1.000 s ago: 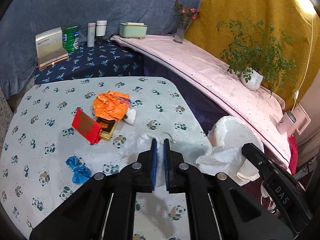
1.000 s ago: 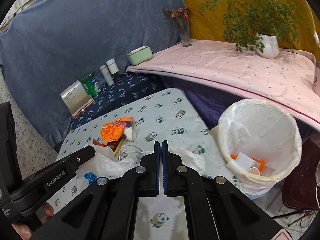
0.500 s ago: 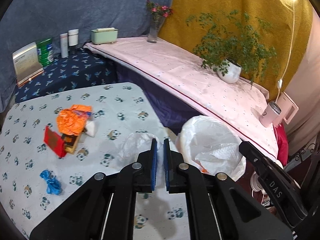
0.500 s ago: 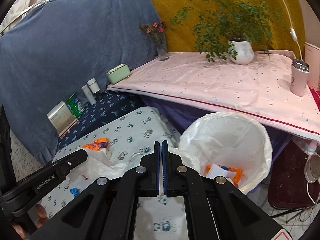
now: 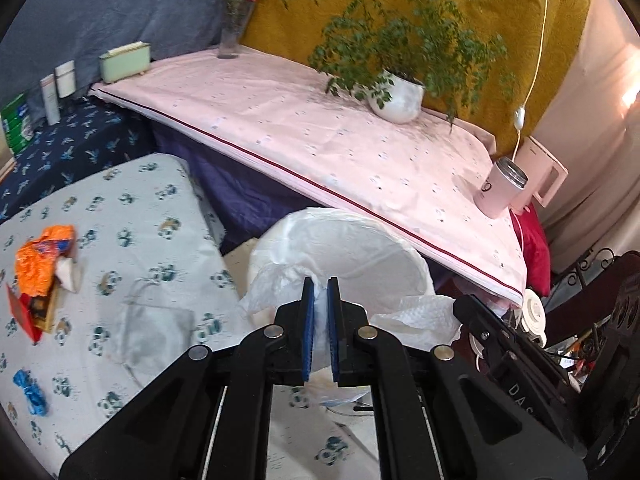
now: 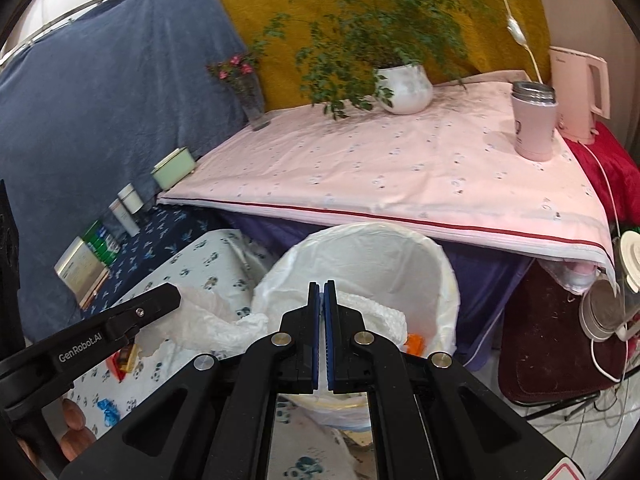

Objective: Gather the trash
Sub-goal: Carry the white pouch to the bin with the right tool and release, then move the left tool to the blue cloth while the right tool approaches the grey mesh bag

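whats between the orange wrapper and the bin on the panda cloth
In the left wrist view, a clear plastic bag lies between the orange wrapper and the bin.

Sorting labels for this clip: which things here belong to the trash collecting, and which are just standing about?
Job:
left gripper and right gripper, both shut on the white plastic sheet
lined bin
orange wrapper
red box
blue scrap

Bystanders:
potted plant
pink cup
kettle
flower vase

Bright, even daylight; soft shadows. Glare at upper right on the wall [image 5: 628, 96]. Strong fisheye bending, dark corners. Slight motion blur at left edges.
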Demonstrator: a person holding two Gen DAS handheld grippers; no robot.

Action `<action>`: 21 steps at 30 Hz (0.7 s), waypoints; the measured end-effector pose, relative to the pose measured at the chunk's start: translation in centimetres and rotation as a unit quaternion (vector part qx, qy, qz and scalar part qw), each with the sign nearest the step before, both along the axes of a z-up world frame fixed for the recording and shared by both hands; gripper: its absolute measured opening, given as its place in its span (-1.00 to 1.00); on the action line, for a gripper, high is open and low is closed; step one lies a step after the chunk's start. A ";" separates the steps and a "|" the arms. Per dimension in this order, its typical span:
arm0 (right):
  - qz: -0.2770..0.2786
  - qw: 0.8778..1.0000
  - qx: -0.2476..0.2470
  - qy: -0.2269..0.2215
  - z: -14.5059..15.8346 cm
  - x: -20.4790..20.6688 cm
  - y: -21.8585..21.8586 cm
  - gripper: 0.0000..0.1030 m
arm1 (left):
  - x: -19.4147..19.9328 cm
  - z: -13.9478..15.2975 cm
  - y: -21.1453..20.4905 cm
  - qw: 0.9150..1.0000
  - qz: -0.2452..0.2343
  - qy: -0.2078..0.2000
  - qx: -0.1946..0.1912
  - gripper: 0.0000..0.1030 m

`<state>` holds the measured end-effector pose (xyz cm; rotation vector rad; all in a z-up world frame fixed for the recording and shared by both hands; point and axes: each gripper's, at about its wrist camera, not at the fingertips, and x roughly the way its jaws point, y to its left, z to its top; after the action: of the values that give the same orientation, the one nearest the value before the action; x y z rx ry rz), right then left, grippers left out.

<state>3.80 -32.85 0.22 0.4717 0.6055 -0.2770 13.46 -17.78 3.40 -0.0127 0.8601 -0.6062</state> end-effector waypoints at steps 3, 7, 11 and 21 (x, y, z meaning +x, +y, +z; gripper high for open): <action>-0.010 1.000 0.004 0.005 -0.6 -0.2 -1.2 -0.94 | 0.4 -0.8 -1.8 1.000 -0.010 0.011 0.000 -0.87; -0.017 1.000 0.008 0.012 -1.3 0.0 -2.2 -0.94 | 0.8 -1.3 -3.1 1.000 -0.008 0.001 0.014 -0.26; -0.016 1.000 0.009 0.016 -1.9 0.4 -2.4 -0.94 | 1.0 -1.2 -2.9 1.000 0.004 -0.006 0.006 0.16; 0.003 1.000 0.004 0.016 -1.9 2.3 -1.5 -0.94 | 1.8 -1.6 -0.8 0.999 0.030 -0.009 0.013 0.16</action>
<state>6.14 -34.34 -1.66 0.4743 0.6402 -0.2777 15.27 -18.61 1.77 -0.0095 0.8481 -0.5383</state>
